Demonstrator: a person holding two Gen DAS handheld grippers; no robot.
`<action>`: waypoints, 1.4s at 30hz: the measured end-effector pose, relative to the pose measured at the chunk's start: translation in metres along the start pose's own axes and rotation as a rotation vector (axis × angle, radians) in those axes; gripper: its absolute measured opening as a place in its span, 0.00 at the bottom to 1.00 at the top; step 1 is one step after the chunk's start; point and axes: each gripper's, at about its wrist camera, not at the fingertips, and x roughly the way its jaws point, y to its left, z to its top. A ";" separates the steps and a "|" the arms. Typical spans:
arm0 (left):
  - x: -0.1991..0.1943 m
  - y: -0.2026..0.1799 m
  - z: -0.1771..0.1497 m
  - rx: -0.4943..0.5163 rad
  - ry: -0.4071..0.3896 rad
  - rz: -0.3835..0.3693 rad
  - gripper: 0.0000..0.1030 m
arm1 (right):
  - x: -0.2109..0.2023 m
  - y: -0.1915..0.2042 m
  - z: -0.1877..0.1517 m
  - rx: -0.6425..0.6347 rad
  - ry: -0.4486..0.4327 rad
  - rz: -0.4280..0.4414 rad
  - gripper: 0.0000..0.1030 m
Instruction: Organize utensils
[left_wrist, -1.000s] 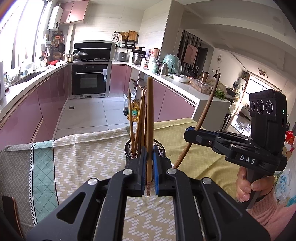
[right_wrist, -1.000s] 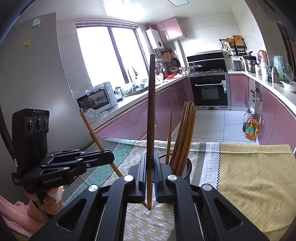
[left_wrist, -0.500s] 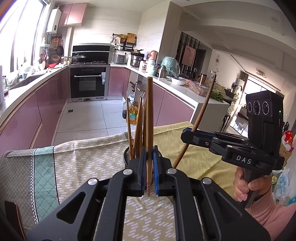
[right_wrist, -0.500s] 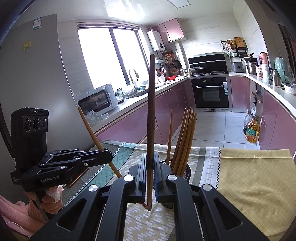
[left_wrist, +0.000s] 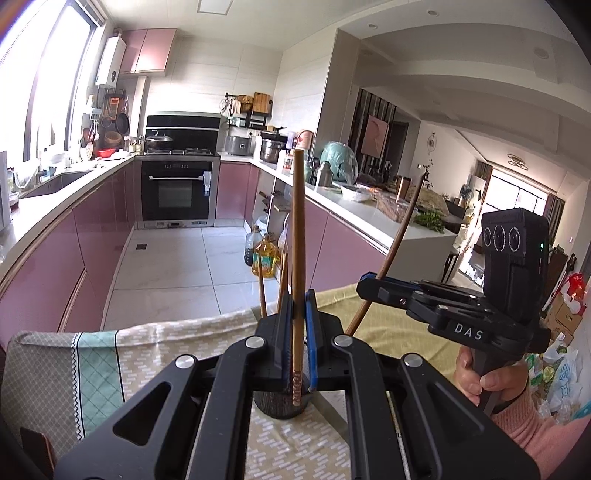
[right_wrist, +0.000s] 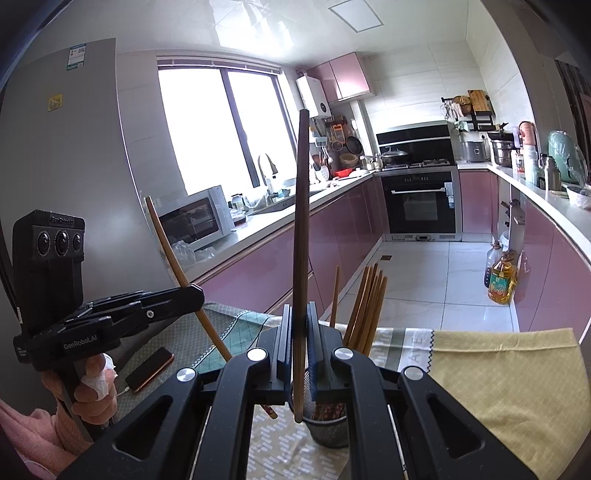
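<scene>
A desk draped in a yellow and green patterned cloth is being shown in a kitchen with pink cabinets, a black oven and a tiled floor. One chopstick is being clamped upright in the left tongs, another chopstick in the right tongs. Near the desk's far edge, more chopsticks are being held by a dark mesh holder.

Both wrist cameras are looking along their jaws from close up, sharing the chopstick holder and oven.
</scene>
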 end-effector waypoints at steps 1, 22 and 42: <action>0.000 0.000 0.002 -0.004 -0.006 -0.001 0.07 | 0.001 -0.001 0.001 -0.001 -0.002 -0.003 0.06; 0.079 0.003 -0.040 0.012 0.204 0.050 0.07 | 0.076 -0.021 -0.039 0.045 0.205 -0.066 0.06; 0.077 0.029 -0.054 -0.037 0.167 0.109 0.41 | 0.046 -0.018 -0.046 0.048 0.151 -0.131 0.38</action>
